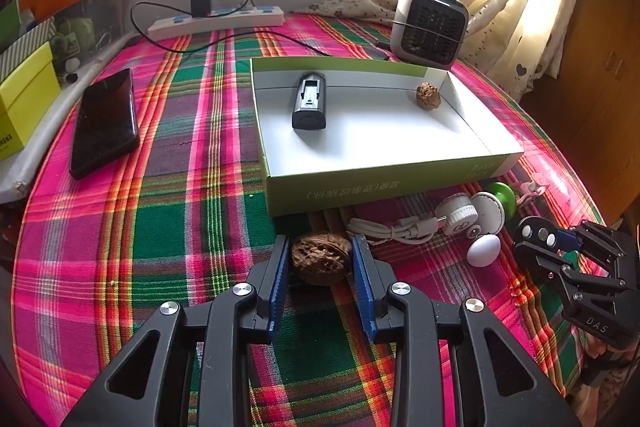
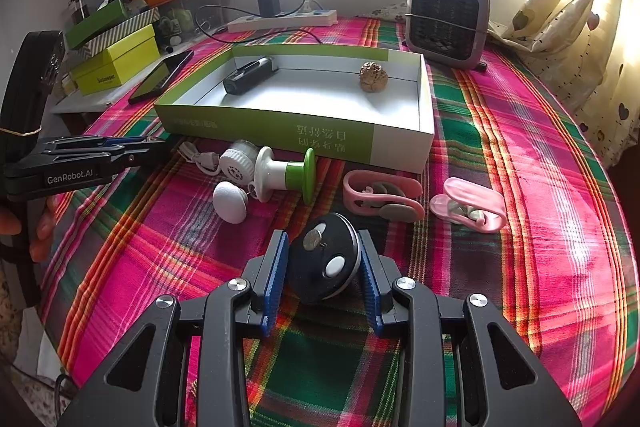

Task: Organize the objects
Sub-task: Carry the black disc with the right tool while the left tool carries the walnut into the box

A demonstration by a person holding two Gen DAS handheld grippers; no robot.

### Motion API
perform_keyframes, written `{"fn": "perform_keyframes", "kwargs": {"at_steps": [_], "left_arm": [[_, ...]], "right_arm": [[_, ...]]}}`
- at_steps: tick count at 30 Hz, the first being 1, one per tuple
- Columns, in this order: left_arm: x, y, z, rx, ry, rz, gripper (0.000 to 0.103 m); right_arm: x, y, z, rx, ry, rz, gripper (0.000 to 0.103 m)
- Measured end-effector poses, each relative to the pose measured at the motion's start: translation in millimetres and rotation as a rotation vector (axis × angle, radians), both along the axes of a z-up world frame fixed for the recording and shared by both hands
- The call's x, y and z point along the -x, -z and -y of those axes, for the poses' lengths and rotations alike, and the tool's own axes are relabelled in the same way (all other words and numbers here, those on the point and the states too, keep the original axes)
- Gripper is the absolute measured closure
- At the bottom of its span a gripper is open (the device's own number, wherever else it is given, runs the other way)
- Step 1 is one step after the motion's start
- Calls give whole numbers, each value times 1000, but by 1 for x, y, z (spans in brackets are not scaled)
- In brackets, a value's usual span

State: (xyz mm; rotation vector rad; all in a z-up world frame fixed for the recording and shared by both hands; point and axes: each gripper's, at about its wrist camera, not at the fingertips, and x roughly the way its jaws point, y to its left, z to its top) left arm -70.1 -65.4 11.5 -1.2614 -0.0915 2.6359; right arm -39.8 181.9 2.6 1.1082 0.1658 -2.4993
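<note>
Clamping one walnut, left tool; right tool, one black disc (each gripped).

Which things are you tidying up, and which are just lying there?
For the job: walnut in left claw, round black gadget in right claw, box.

Just lying there: phone, heater, power strip.

Box is the landmark here: its near wall has a whole pile jammed against it, white cable, white-and-green spool thing, white egg-shaped piece and two pink clips, so no clean path in low from that side. Left of the box the plaid cloth is bare up to the phone. Behind the box sits a small heater, and the box floor between the black device and the walnut is wide open from above.
</note>
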Motion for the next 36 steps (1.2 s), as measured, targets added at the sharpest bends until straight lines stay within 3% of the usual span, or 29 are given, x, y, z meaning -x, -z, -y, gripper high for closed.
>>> {"fn": "perform_keyframes", "kwargs": {"at_steps": [21,36], "left_arm": [[1,-26,-9,-3,30,-55,75],[21,-37,-15,-4,33,-76,75]], "right_arm": [[6,-25,-4,27,0,-41,68],[39,-50,9,39,-47,-88,68]]}}
